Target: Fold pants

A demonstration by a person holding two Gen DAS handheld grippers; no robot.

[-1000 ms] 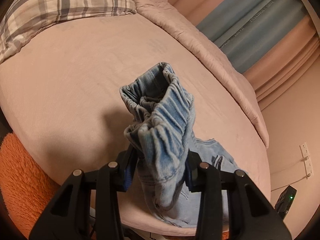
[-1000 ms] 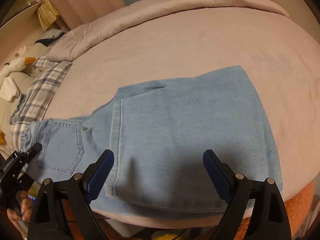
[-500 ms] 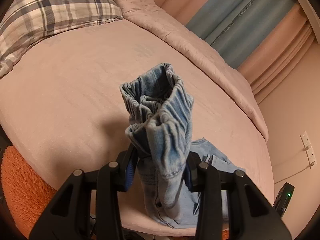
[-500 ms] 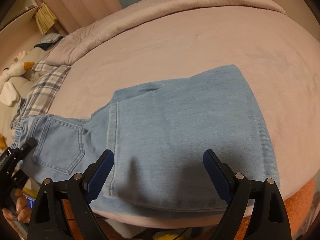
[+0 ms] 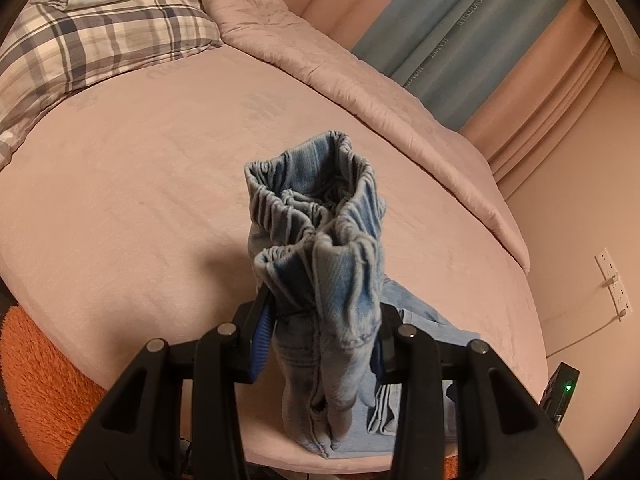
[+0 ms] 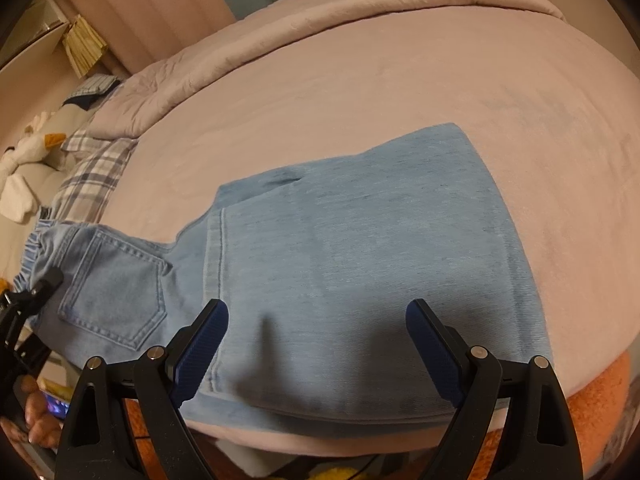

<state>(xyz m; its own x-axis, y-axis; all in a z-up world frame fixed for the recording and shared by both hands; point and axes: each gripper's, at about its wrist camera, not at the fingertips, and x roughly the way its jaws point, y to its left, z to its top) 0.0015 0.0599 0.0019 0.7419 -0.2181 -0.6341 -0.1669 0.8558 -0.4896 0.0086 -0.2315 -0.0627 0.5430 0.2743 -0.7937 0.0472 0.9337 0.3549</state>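
Light-blue pants [image 6: 360, 264] lying flat on the bed [image 6: 360, 80], along its near edge, legs doubled over into a broad rectangle. Near fold just inside that edge, almost at the drop; orange cover [image 6: 592, 396] showing below the bed at the near right corner. Long axis parallel to the near edge: folded legs toward the right end, waistband [image 5: 316, 216] toward the left, back pocket [image 6: 114, 292] facing up between them.

Left gripper [image 5: 318, 338] clamped on the bunched elastic waistband, fingers [image 5: 260, 336] pressing both sides of the denim, waist end raised off the bed and standing up past the fingertips. Rest of the garment trailing down to the bed surface behind it.

Right gripper [image 6: 318, 348] poised above the near fold of the legs, fingers [image 6: 200, 352] spread wide with nothing between them; contact with the cloth impossible to judge.

Wide bare stretch of bed beyond the pants toward the far side, bounded there by a rolled quilt [image 5: 360, 80] along the far edge. Plaid pillow [image 5: 100, 44] at the head end, well apart from the pants. Curtains [image 5: 472, 40] behind the quilt. Wall socket [image 5: 614, 284] with a plugged cable past the foot end, and a small black box [image 5: 560, 390] with a green light by the near corner there.
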